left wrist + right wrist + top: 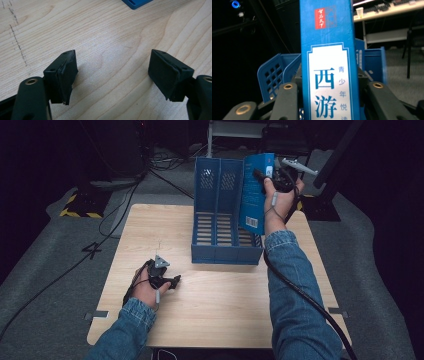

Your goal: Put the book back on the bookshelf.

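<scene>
Above table: right gripper clamping book.

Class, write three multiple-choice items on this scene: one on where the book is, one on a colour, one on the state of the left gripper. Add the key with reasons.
1. Where is the book?
A. flat on the table
B. held above the file rack
C. on the floor

2. What colour is the file rack?
A. blue
B. red
C. white

3. How is the left gripper?
A. shut on a pen
B. shut on the book
C. open

Key: B, the right gripper clamps the book over the rack; A, its walls are blue; C, bare table shows between its parted jaws.
</scene>
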